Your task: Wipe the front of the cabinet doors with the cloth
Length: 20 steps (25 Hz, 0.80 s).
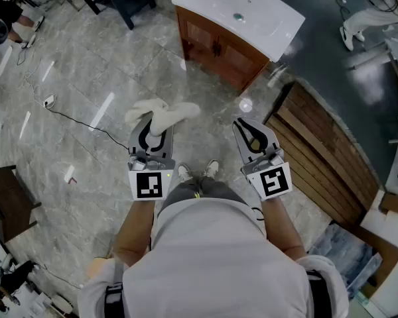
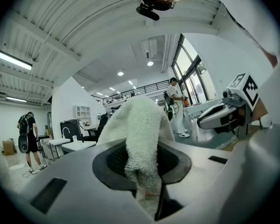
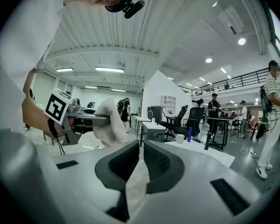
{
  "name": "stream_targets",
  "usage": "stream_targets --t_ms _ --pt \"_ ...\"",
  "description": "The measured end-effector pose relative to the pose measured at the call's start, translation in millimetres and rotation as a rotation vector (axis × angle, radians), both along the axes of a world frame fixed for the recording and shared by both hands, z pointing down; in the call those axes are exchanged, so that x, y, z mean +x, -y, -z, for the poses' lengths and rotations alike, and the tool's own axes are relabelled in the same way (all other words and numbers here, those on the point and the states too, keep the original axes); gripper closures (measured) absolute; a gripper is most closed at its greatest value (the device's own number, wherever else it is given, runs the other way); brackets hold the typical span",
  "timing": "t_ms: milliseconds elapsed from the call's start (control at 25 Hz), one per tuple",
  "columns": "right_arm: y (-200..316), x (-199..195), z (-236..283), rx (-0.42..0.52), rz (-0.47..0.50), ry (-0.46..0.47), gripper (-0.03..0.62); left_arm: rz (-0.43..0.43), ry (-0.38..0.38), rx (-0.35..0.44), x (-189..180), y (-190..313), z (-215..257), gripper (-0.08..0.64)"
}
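Observation:
In the head view the brown wooden cabinet (image 1: 220, 50) with a white basin top (image 1: 242, 12) stands on the floor ahead, its doors closed. My left gripper (image 1: 155, 122) is shut on a white terry cloth (image 1: 162, 113), held at waist height well short of the cabinet. The cloth (image 2: 141, 133) bunches between the dark pads in the left gripper view and rises above them. My right gripper (image 1: 244, 124) is beside it, shut with nothing in it. In the right gripper view its pads (image 3: 126, 161) stand almost together, and the cloth (image 3: 110, 121) hangs from the left gripper (image 3: 91, 120).
A slatted wooden panel (image 1: 325, 156) lies on the floor to the right. A black cable (image 1: 76, 119) runs across the grey tiles on the left. Dark furniture (image 1: 5, 201) sits at the left edge. The person's shoes (image 1: 196, 171) show between the grippers.

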State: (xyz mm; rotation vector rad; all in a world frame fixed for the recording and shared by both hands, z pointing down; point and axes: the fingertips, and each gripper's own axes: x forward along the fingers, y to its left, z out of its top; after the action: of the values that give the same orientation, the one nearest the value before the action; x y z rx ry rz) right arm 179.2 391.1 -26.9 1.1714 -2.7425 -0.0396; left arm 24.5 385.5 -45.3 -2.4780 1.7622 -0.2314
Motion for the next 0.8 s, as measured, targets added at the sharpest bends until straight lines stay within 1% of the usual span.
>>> stream_targets --t_ms 200,280,440,560,680,800 --pt "7 11 -1 -0.008 0.000 0.002 0.535 0.022 0.006 -0.010 2 7 2 0.446" --pt "13 16 -6 -0.019 0.005 0.005 0.535 0.029 0.027 -0.016 5 11 -1 0.446" --pt "22 31 -16 -0.041 0.014 0.043 0.535 0.046 0.066 -0.004 17 18 -12 0.446" --pt "22 45 -27 -0.063 0.043 0.010 0.535 0.041 0.104 -0.004 31 19 -16 0.446" --pt "28 36 -27 -0.054 0.062 0.012 0.535 0.044 0.146 0.014 24 18 -10 0.446" --pt "31 18 -22 -0.042 0.079 0.012 0.535 0.054 0.147 0.039 10 19 -3 0.447"
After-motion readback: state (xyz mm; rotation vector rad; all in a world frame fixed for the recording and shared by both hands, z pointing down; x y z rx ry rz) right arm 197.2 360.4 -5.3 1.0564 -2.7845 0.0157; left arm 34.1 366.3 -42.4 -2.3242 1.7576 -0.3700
